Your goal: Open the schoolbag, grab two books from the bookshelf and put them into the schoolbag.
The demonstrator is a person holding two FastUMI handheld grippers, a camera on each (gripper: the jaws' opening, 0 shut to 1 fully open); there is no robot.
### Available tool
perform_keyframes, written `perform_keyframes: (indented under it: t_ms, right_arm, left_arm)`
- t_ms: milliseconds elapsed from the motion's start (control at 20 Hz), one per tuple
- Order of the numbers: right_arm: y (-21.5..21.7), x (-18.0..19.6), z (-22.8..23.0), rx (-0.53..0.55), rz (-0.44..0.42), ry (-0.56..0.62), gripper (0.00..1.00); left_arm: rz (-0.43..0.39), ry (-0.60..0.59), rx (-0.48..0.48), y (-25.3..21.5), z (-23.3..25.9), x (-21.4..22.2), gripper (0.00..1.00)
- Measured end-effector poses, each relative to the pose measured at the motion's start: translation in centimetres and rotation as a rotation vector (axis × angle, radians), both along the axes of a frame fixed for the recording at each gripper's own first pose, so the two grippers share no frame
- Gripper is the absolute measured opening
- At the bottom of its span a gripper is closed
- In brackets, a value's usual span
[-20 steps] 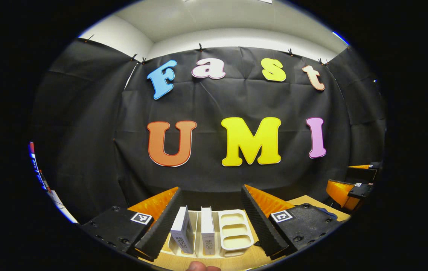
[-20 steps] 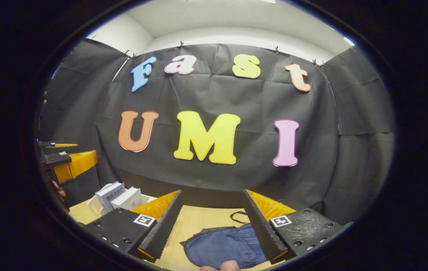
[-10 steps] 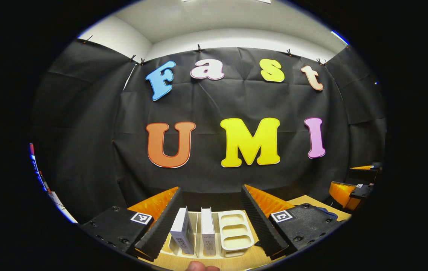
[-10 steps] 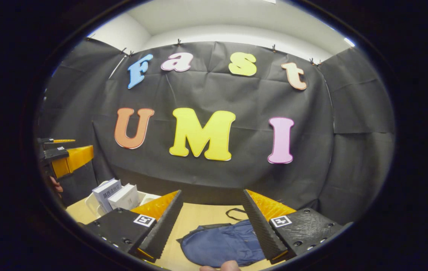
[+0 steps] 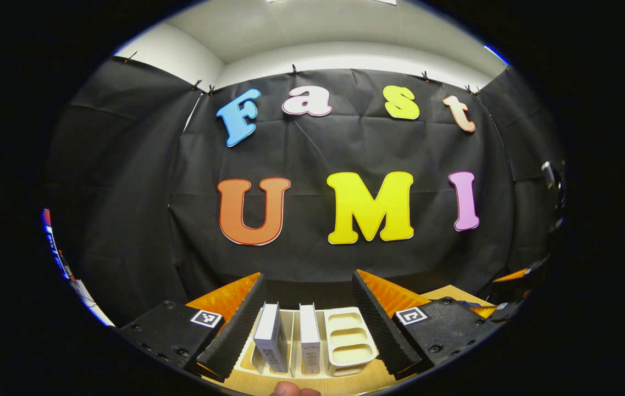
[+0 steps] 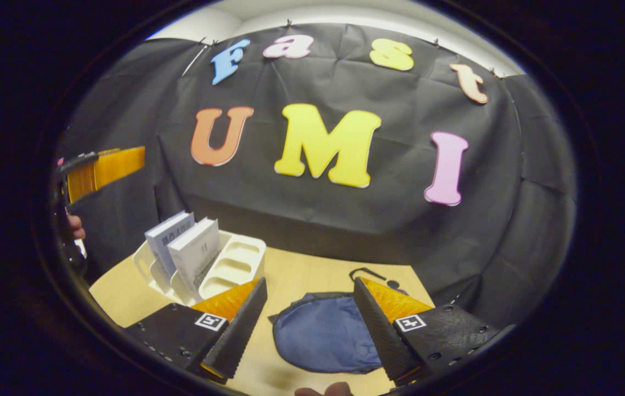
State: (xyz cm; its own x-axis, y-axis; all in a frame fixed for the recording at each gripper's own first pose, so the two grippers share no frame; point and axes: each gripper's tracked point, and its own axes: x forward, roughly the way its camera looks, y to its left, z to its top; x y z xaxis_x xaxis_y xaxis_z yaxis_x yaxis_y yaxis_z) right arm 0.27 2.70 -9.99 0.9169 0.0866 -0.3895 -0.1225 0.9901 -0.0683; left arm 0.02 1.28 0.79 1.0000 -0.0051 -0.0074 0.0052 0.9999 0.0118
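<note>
Two white books (image 5: 289,335) stand upright in a white slotted bookshelf (image 5: 348,344) on the wooden table. My left gripper (image 5: 308,324) is open above and in front of them, holding nothing. In the right gripper view the same books (image 6: 186,250) lean in the bookshelf (image 6: 235,264) at the left, and a dark blue schoolbag (image 6: 323,333) lies flat on the table. My right gripper (image 6: 308,324) hangs open over the schoolbag, apart from it. The left gripper (image 6: 104,169) shows at the far left, above the books.
The wooden table (image 6: 301,269) ends at the black cloth wall behind. A black strap loop (image 6: 367,273) sticks out of the bag's far end. A hand (image 6: 75,225) shows at the left edge. The right gripper (image 5: 515,291) shows at the right edge of the left gripper view.
The right gripper has tilted down and moved forward over the schoolbag, so bag and bookshelf show more fully. The left gripper has barely moved.
</note>
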Motion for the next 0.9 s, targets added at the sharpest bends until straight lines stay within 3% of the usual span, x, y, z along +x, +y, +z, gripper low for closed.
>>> perform_keyframes:
  t_ms: [100, 250, 350, 450, 650, 700, 750, 900]
  right_arm:
    - [1.1, 0.6, -3.7, -0.038, 0.044, 0.136, 0.99]
    - [2.6, 0.2, -8.9, -0.084, 0.112, 0.341, 0.96]
    - [3.5, 0.1, -12.0, -0.098, 0.127, 0.451, 0.93]
    - [3.6, 0.6, -14.9, -0.129, 0.118, 0.536, 0.99]
    - [3.4, 2.6, -19.8, -0.158, 0.081, 0.664, 0.96]
    - [3.3, 3.1, -21.1, -0.179, 0.067, 0.688, 0.99]
    - [3.3, 3.7, -22.1, -0.198, 0.053, 0.707, 0.96]
    - [3.4, 4.1, -24.5, -0.237, 0.025, 0.738, 0.99]
  left_arm:
    - [0.012, 0.003, 0.008, 0.7, -0.2, -0.1, 0.98]
    - [0.035, 0.000, 0.025, 1.8, 0.0, -0.3, 0.99]
    - [0.048, 0.003, 0.032, 2.3, -0.2, -0.5, 0.98]
    - [0.061, 0.010, 0.033, 2.8, -0.4, -0.7, 0.98]
    - [0.084, 0.033, 0.034, 3.4, -1.1, -1.0, 0.98]
    - [0.090, 0.037, 0.035, 3.5, -1.3, -1.0, 0.98]
    - [0.096, 0.041, 0.037, 3.7, -1.4, -1.1, 0.98]
    - [0.110, 0.054, 0.035, 3.8, -1.7, -1.0, 0.98]
